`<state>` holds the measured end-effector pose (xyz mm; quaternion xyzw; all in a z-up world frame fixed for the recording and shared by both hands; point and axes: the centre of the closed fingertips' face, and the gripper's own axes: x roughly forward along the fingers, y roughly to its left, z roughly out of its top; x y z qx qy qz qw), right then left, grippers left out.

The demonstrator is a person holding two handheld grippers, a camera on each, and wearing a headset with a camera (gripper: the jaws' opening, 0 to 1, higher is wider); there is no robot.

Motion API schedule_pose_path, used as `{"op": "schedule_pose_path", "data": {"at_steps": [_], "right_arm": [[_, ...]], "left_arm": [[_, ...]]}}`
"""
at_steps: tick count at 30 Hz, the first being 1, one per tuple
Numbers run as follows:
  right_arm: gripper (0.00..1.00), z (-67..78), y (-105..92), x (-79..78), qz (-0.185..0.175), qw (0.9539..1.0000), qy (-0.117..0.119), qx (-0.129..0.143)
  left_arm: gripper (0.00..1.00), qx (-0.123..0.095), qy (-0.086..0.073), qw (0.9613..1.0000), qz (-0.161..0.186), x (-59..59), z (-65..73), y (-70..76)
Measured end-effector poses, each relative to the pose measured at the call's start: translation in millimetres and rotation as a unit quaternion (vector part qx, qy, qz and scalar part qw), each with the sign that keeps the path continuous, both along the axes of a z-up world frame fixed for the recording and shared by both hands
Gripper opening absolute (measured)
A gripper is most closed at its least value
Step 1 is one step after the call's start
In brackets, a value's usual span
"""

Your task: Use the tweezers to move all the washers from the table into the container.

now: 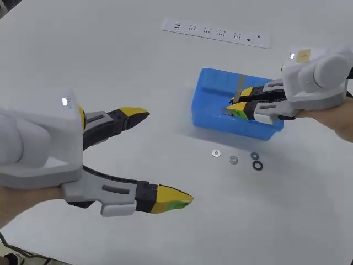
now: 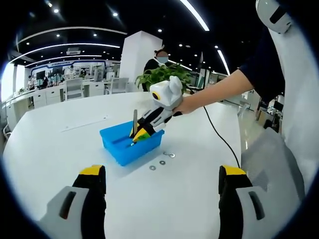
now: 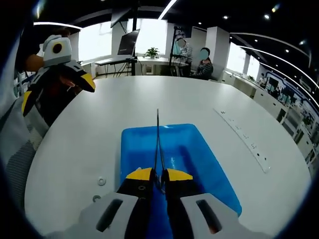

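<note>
Several small washers [image 1: 233, 159] lie on the white table just in front of the blue container [image 1: 212, 105]. My right gripper [image 1: 236, 105] hovers over the container, shut on the metal tweezers [image 1: 240, 87]. In the right gripper view the tweezers [image 3: 158, 144] run straight out from the closed jaws above the container [image 3: 184, 149], with two washers [image 3: 101, 181] to the left on the table. My left gripper [image 1: 161, 157] is at the left, well away from the container, open and holding nothing. From the left gripper view the container [image 2: 119, 149], washers [image 2: 162, 162] and right gripper [image 2: 158, 110] lie ahead.
A white power strip [image 1: 216, 32] lies at the far side of the table. A person's arm [image 2: 219, 89] reaches in from the right. People, desks and a plant stand in the background beyond the table [image 1: 110, 66].
</note>
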<state>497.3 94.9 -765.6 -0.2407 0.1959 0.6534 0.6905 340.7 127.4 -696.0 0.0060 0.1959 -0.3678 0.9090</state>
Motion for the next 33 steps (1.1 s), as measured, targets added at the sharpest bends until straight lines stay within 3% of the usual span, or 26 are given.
{"op": "schedule_pose_path", "data": {"at_steps": [6,9,12,15,18,22,25,33], "right_arm": [[0.09,4.8,-5.8,2.4,-0.009,0.9999,-0.011,0.007],[0.09,7.8,-8.0,3.0,-0.01,0.9998,-0.014,0.01],[0.09,9.6,-9.0,4.2,-0.01,0.9997,-0.02,0.008],[0.09,15.0,-9.0,5.0,-0.012,0.9996,-0.02,0.015],[0.09,15.4,-9.4,7.3,-0.014,0.9994,-0.028,0.014],[0.09,12.8,-9.1,6.6,-0.014,0.9995,-0.023,0.014],[0.1,10.4,-8.9,6.4,-0.016,0.9996,-0.02,0.014],[0.09,9.3,-7.9,6.6,-0.015,0.9996,-0.017,0.015]], "left_arm": [[0.99,0.001,0.001,1.0,-0.002,0.5,0.8,-1.6],[0.99,0.0,-0.008,1.0,0.004,5.7,6.2,-1.8],[0.99,-0.019,-0.021,0.9995,0.015,19.3,14.5,-4.3],[0.99,-0.024,-0.04,0.9988,0.013,45.3,25.0,-10.2],[0.98,-0.018,-0.056,0.9983,0.004,69.1,33.3,-15.8],[0.98,-0.017,-0.072,0.9972,-0.005,86.9,45.9,-23.0],[0.98,-0.017,-0.075,0.997,-0.012,87.6,48.8,-26.2],[0.98,-0.002,-0.061,0.9979,-0.021,79.4,40.1,-24.5]]}}
